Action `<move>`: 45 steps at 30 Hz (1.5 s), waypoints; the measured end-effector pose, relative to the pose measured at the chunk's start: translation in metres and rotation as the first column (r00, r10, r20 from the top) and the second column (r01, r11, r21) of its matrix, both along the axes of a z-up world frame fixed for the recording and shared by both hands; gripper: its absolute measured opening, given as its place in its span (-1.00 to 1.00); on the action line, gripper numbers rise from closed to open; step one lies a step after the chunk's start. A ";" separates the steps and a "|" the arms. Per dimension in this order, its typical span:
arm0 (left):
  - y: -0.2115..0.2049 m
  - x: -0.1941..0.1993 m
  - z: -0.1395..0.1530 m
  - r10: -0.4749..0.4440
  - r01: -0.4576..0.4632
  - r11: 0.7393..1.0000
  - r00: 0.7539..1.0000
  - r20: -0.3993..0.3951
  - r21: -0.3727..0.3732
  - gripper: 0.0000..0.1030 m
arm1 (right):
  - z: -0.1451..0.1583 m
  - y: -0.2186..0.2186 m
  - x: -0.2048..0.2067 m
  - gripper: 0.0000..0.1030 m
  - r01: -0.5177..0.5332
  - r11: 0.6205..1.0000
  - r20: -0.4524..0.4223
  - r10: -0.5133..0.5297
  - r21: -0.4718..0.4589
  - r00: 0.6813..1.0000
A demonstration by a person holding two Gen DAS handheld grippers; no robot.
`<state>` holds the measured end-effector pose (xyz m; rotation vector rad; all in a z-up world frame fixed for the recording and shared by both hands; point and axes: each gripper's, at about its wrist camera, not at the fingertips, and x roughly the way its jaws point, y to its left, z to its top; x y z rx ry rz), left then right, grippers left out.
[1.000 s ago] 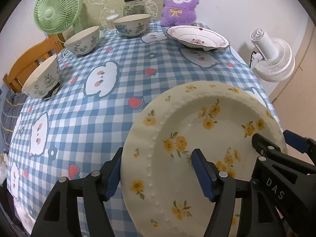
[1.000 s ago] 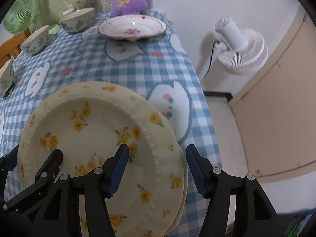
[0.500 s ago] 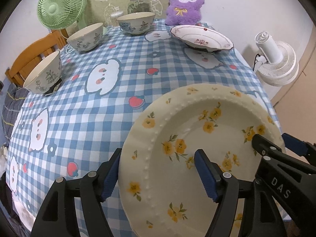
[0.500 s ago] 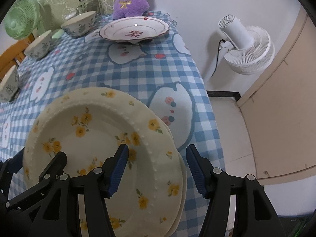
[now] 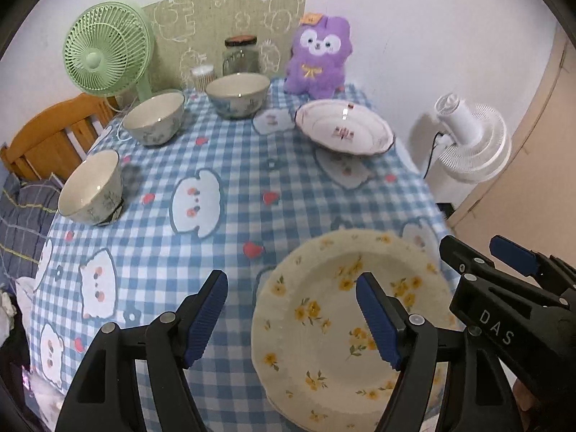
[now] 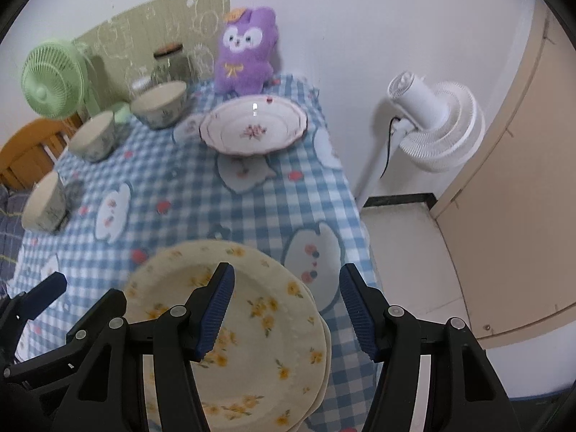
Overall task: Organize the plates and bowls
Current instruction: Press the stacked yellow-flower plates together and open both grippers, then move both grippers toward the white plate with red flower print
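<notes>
Left wrist view: the left claw [image 5: 291, 309] stands wide open, its jaws just having opened further, gripping nothing; one blue pad hangs over the cream plate with yellow flowers [image 5: 334, 334], the other over the blue-and-white checked cloth of the desk [image 5: 223, 165]. The plate lies at the near right corner of the desk. Three cream bowls with grey leaf print [image 5: 154, 117] curve along the left and far side, well apart. A white plate with a pink floral centre [image 5: 343, 131] sits far right, beside a purple plush toy [image 5: 318, 59]. Right wrist view: the right claw [image 6: 286, 309] is likewise open and empty above the yellow-flowered plate, which tops a stack of similar plates [image 6: 322, 363]; the lower rims show at its right edge.
</notes>
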<state>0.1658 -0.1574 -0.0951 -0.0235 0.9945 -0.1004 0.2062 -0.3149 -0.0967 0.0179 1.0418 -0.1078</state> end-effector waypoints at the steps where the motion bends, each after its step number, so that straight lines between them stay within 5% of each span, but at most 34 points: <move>1: 0.004 0.001 0.007 -0.011 0.011 1.000 1.000 0.006 -0.005 0.49 | 0.006 0.002 0.000 0.25 0.007 1.000 0.003 -0.007 -0.001 1.000; 9: 0.024 0.001 0.055 -0.093 0.094 0.996 0.994 0.049 -0.011 0.63 | 0.065 0.020 -0.007 0.37 0.069 0.995 0.094 -0.075 0.068 0.993; 24: 0.033 0.015 0.113 -0.114 0.117 0.993 0.982 0.152 -0.014 0.75 | 0.129 0.056 0.002 0.65 0.045 0.999 0.208 -0.045 0.005 0.977; 45: -0.003 0.124 0.093 0.032 -0.030 0.999 0.989 0.147 -0.015 0.75 | 0.103 0.014 0.125 0.66 -0.054 0.998 0.182 0.045 0.044 0.982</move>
